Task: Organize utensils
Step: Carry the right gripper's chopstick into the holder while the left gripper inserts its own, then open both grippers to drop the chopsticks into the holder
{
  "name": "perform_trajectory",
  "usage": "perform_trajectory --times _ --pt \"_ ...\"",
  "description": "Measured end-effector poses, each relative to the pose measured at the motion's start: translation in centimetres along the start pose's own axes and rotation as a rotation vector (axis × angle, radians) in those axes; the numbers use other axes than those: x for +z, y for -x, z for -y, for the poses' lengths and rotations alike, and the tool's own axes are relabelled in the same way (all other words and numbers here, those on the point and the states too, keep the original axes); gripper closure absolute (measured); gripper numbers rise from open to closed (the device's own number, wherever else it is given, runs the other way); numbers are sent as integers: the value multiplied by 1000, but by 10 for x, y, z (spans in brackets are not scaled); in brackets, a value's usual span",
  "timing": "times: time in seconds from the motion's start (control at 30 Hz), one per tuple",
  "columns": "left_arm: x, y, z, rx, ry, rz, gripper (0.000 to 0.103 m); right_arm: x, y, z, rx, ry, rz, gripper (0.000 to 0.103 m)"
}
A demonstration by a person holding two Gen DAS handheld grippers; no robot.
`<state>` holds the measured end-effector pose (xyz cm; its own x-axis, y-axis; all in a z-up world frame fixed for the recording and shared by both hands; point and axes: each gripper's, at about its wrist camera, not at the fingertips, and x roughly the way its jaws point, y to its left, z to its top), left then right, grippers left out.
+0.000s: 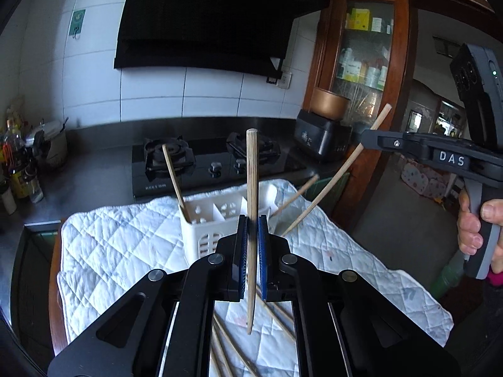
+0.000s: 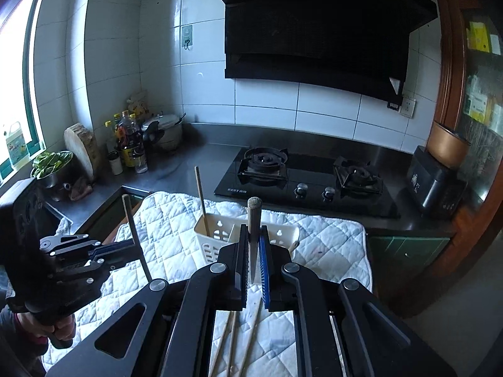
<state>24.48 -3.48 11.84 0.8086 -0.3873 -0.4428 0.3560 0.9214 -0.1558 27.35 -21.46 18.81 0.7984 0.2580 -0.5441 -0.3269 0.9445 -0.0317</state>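
My left gripper (image 1: 251, 223) is shut on a wooden chopstick (image 1: 251, 188) and holds it upright in the air, just in front of the white slotted utensil holder (image 1: 213, 220). My right gripper (image 2: 253, 229) is shut on a second chopstick (image 2: 253, 216), also above the cloth near the holder (image 2: 217, 235). In the left wrist view the right gripper (image 1: 366, 139) holds its chopstick (image 1: 333, 176) slanted at the right. In the right wrist view the left gripper (image 2: 135, 245) shows at the left. One chopstick (image 1: 174, 182) stands in the holder's left compartment. Several loose chopsticks (image 2: 232, 345) lie on the quilted cloth.
A white quilted cloth (image 1: 110, 238) covers the table. Behind it is a black gas hob (image 2: 308, 182) on a steel counter. Bottles and a pot (image 2: 163, 132) stand at the far left, a dark appliance (image 2: 433, 185) at the right. Another chopstick (image 1: 295, 194) leans by the holder's right side.
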Motion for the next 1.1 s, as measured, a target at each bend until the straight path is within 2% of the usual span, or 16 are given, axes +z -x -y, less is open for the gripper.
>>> perform_trajectory --times 0.23,0.37,0.47,0.6,0.77,0.97,1.1 --pt "74 -6 -5 87 -35 137 98 33 -33 20 -42 -46 8 96" --pt "94 -23 -7 138 -43 191 98 33 -62 28 -62 -60 -24 96" --pt "95 -43 -14 180 -33 202 98 27 -83 34 -60 -80 -52 96" --pt "88 -75 -36 189 28 159 98 16 -105 38 -51 -80 -90 96" --pt "64 -108 -59 177 81 76 98 1 -124 38 -44 -78 -132 96" --pt "44 -126 -73 154 114 7 97 -14 -135 40 -43 -91 -164 96" --pt "38 -128 -70 140 108 -3 95 -16 -135 43 -48 -97 -164 95"
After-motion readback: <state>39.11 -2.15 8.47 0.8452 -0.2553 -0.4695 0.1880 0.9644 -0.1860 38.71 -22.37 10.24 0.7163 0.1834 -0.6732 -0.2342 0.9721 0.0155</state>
